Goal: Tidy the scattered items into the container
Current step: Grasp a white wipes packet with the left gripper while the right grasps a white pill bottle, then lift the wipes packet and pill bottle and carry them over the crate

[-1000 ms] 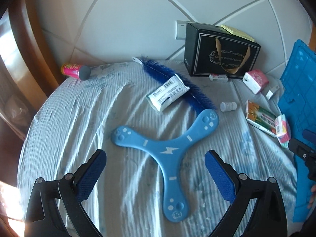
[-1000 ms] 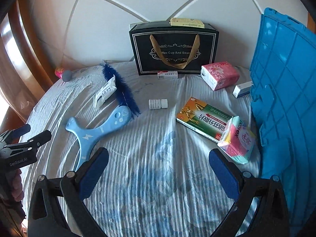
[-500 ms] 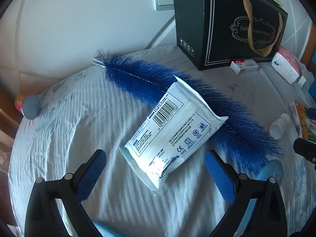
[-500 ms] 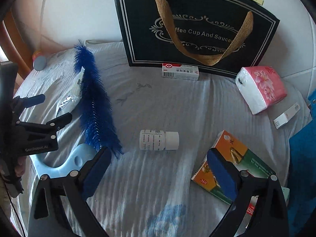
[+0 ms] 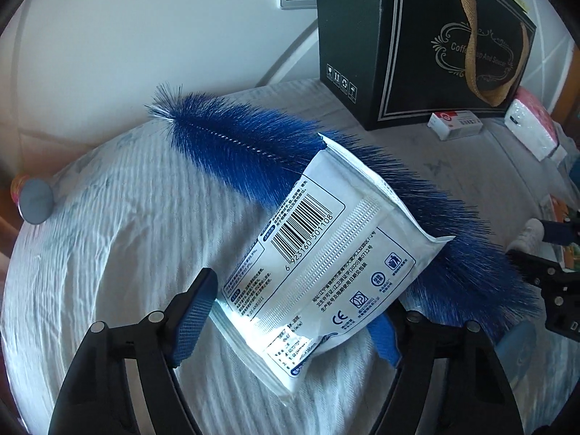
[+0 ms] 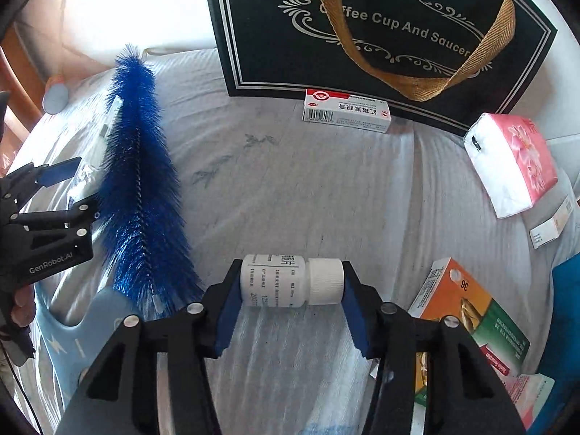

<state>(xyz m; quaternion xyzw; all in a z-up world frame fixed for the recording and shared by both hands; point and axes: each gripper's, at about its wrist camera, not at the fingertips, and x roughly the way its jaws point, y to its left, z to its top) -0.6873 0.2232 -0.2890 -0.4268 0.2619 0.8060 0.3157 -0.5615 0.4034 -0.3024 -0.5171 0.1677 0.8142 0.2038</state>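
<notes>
A white sealed packet (image 5: pixel 326 264) with a barcode lies across a blue bristle brush (image 5: pixel 250 145) on the bed sheet. My left gripper (image 5: pixel 293 304) straddles the packet's near end. Its jaws are closing, with the pads at the packet's edges and no squeeze that I can see. A small white pill bottle (image 6: pixel 275 282) lies on its side, lengthways between the pads of my right gripper (image 6: pixel 291 275). Those jaws are closing, with one pad against the bottle's base and the other against its cap. The blue crate (image 6: pixel 565 290) shows only as an edge at the far right.
A black gift bag (image 6: pixel 362 18) stands at the back, with a red-and-white medicine box (image 6: pixel 344 110) in front of it. A pink tissue pack (image 6: pixel 514 159) and an orange-green box (image 6: pixel 467 311) lie to the right. A light blue boomerang (image 6: pixel 90 319) lies near the brush's handle end.
Both grippers have dropped down and forward. The left went from above the boomerang to the packet, the right to the pill bottle. Both jaws have narrowed, the right onto the bottle.
</notes>
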